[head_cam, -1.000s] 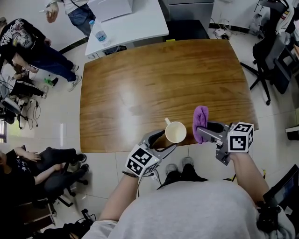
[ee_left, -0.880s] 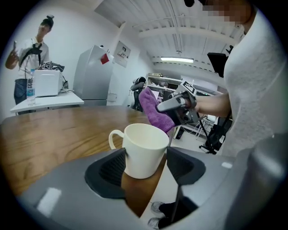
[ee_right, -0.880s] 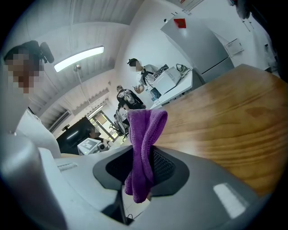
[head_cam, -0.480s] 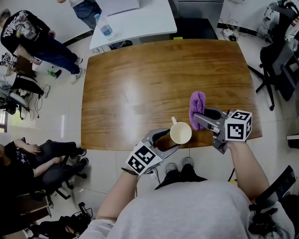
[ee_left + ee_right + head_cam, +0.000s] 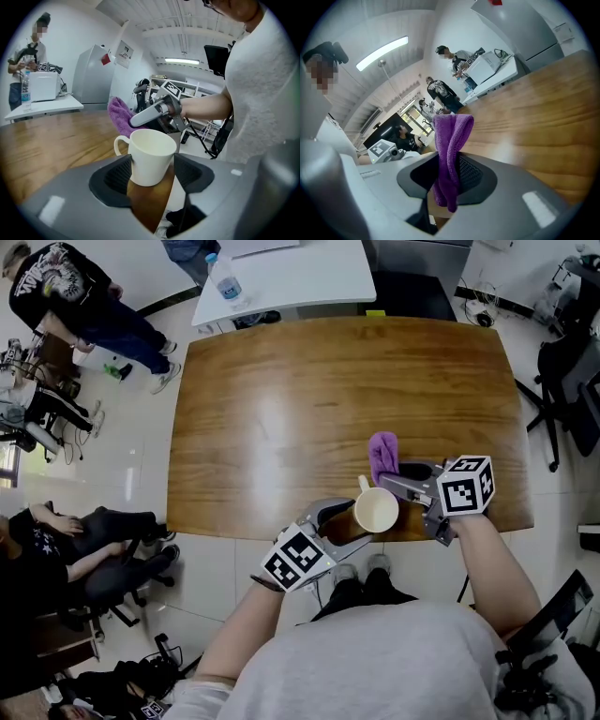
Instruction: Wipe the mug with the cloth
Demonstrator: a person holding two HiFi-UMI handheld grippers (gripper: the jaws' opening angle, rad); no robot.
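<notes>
Left gripper point(image 5: 352, 525) fingers clamp the white mug point(image 5: 377, 511); right gripper point(image 5: 392, 476) fingers pinch the purple cloth point(image 5: 381, 450) at the mug's 12 o'clock.

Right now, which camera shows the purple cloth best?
The right gripper view: the cloth looks big and close, pinched in the right gripper. The head view shows it small, near the mug; the left gripper view shows part of it behind the mug.
</notes>
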